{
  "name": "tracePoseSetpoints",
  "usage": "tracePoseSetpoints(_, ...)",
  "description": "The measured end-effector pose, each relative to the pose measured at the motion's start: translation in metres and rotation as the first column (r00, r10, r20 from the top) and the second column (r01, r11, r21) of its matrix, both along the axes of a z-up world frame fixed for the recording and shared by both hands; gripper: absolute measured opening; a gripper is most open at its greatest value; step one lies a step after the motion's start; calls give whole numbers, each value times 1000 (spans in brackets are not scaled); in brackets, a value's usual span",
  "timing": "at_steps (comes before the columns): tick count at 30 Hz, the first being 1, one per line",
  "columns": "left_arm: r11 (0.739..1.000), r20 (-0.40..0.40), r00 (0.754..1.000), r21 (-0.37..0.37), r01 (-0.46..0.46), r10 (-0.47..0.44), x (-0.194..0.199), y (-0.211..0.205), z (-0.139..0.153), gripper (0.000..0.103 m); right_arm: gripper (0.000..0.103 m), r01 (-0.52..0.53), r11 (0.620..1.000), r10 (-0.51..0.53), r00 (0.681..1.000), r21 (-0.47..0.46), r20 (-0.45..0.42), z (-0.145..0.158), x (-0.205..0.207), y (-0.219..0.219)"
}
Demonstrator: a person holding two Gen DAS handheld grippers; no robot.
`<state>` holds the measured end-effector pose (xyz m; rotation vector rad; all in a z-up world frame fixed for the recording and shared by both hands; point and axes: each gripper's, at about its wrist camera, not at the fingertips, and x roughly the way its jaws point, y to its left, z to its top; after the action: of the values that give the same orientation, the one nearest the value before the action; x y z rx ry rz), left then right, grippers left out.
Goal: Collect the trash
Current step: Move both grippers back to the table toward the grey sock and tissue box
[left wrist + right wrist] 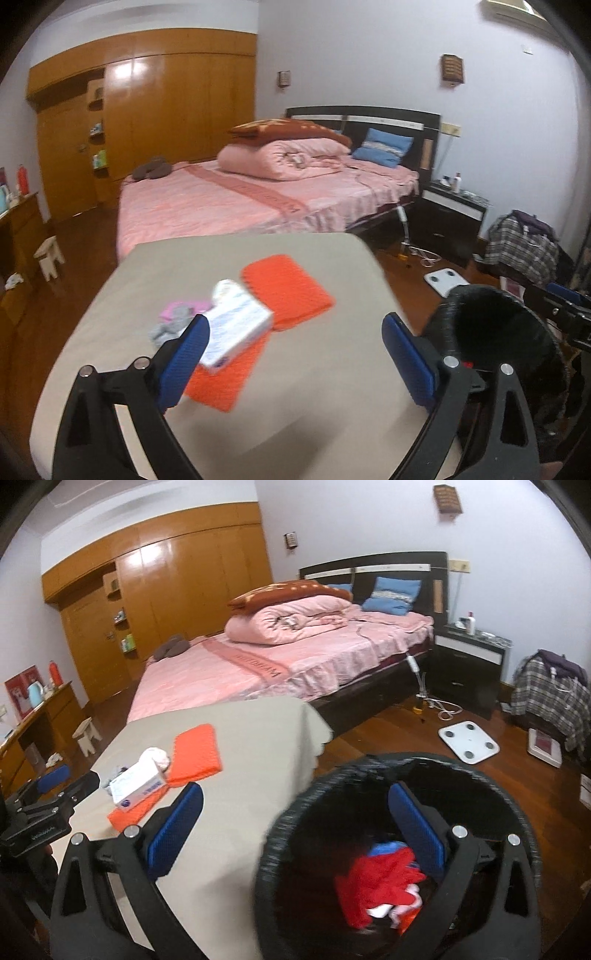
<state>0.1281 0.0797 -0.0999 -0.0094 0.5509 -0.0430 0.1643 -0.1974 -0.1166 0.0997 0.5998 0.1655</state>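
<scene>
Now both my left gripper [295,354] and right gripper [295,825] are wide apart and hold nothing. The white box [236,332] lies just ahead of my left fingers, on the orange mat [286,290]. It looks light but crushable cardboard, so I would pinch it gently across its short sides.

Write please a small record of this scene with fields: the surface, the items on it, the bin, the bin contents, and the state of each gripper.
surface: table with beige cover
items on table: white carton lying on orange mats, crumpled tissue behind it, grey scrap beside it
bin: black waste basket, on the floor at the table's right side
bin contents: red and white wrappers
left gripper: fingers open, empty, above the table
right gripper: fingers open, empty, at the basket's rim
</scene>
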Motion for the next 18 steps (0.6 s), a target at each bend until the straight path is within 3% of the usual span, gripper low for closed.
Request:
tracePoseSetpoints(8, 997, -30, 996, 13, -80, 81, 15, 47, -21, 92, 98, -83, 997, 83, 997, -1, -1, -3, 24, 56)
tracePoseSetpoints(18, 991, -103, 986, 7, -134, 134, 36, 78, -60, 92, 98, -126, 992, 125, 992, -28, -31, -24, 54, 102)
